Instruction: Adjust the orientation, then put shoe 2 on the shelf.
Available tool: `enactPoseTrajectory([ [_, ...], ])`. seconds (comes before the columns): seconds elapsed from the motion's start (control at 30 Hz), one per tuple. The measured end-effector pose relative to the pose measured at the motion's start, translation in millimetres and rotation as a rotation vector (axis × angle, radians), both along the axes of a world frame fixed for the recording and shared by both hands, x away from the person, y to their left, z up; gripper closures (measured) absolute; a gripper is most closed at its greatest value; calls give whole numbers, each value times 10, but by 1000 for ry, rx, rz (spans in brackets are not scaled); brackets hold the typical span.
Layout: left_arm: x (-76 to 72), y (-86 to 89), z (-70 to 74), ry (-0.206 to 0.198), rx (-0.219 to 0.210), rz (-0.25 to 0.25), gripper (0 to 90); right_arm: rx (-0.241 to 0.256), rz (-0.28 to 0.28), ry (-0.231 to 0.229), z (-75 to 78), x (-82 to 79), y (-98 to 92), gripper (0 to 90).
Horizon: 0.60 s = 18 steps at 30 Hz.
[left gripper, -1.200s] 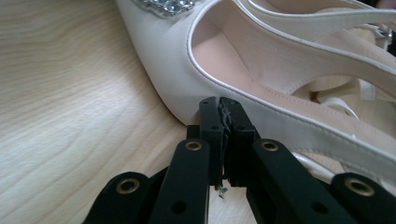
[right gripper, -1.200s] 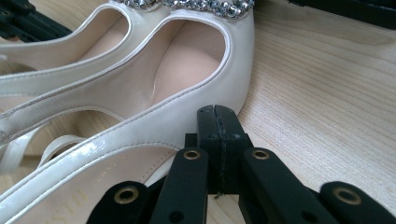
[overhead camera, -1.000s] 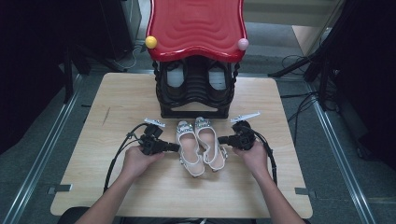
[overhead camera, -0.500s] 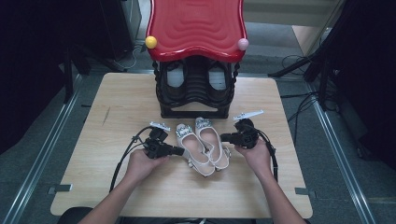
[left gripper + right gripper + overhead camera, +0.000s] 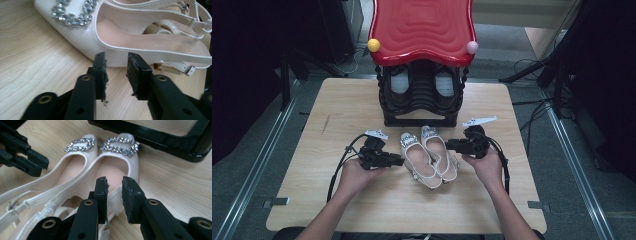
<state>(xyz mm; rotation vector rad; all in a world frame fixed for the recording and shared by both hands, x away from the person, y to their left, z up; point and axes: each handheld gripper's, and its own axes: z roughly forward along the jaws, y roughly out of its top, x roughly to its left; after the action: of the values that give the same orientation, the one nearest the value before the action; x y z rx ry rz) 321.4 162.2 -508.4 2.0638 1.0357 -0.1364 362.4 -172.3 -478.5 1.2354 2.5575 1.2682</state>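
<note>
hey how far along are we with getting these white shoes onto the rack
Done: the two white shoes lie side by side on the table, toes toward the black rack. In hand: the left gripper and right gripper flank them, jaws slightly apart, gripping nothing. Left: grasping and shelving them.

Two bare forearms are extended in from the bottom edge, each hand wrapped around a black two-jaw gripper. The left black gripper [image 5: 399,161] is held low and level in the left hand [image 5: 354,172], pointed inward, its jaws parted by a narrow gap. The right black gripper [image 5: 448,145] is held likewise in the right hand [image 5: 484,165], pointed inward, jaws slightly parted.
</note>
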Motion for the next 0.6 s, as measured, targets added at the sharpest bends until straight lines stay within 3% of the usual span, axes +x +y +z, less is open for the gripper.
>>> enactPoseTrajectory([
  [0.33, -25, 200, 60, -5, 20, 32, 587, -4, 13, -5, 66, -38, 158, 693],
  [0.6, -7, 328, 110, 5, -13, 53, 531, -7, 12, -12, 74, -63, 259, 671],
])
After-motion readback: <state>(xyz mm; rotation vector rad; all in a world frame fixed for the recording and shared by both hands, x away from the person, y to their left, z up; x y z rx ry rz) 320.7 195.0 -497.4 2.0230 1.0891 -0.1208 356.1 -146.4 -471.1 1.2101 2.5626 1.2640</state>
